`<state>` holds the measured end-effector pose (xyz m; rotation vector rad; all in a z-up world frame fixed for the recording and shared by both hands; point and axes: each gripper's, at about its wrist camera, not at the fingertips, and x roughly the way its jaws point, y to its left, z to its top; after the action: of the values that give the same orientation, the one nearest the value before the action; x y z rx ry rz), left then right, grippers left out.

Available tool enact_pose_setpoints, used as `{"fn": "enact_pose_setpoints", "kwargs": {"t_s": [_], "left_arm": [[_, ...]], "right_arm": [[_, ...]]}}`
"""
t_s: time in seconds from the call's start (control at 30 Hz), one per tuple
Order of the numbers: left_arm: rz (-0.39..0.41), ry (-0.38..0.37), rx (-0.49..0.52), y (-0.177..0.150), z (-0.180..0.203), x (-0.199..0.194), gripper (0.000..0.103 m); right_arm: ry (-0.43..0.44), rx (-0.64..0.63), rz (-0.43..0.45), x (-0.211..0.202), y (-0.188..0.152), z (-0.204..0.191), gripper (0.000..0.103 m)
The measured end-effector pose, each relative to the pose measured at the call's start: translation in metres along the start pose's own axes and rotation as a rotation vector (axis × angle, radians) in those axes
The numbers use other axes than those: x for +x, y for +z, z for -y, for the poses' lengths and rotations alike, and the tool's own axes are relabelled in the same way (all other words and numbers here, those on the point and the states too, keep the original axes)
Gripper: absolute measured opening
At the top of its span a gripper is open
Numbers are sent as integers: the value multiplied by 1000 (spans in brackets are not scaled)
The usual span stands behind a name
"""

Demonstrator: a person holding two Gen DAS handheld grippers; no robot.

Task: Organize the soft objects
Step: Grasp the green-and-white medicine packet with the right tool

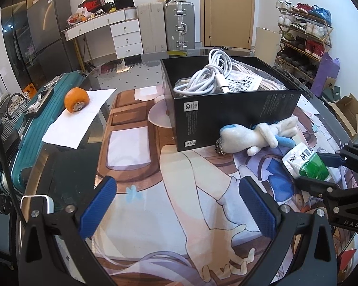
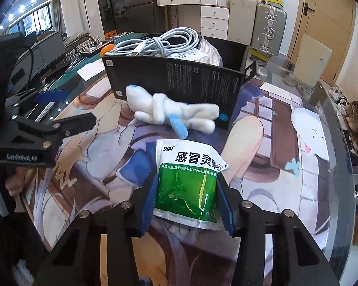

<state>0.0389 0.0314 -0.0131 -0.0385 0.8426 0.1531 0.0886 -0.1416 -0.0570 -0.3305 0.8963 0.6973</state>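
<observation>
1. The right claw (image 2: 187, 200) has its blue pads against both side edges of the green and white sachet (image 2: 188, 181), which lies flat on the desk (image 2: 286, 190) just in front of the black box (image 2: 174, 83).
2. The sachet looks light, thin and glossy; I think it may buckle or slip, so a hold across its middle seems better.
3. The plush toy (image 2: 171, 113) touches the box wall; it looks soft and easy to squeeze.
4. The left claw (image 1: 176, 205) is wide open and holds nothing.

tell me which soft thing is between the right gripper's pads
The green and white medicine sachet, pinched between the right gripper. The plush toy lies untouched against the black box.
</observation>
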Motion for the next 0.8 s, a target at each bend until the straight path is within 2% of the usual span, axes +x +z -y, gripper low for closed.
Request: {"fn": "enact_pose_setpoints", "kwargs": {"t_s": [0.13,0.23,0.53,0.8], "left_arm": [[-4,-3,2,-1,1,1,103],[3,-9,1,0,2,-1,103],[-6,-54,3,1,10,1,103],[-35,-108,-3,17,38,14,103]], "right_arm": [[5,1,7,-6,-5,1,32],[1,-12,21,-14,-6,1,28],[-8,28,121,-49,-5,19,27],[-4,67,130,-45,-4,30,27]]}}
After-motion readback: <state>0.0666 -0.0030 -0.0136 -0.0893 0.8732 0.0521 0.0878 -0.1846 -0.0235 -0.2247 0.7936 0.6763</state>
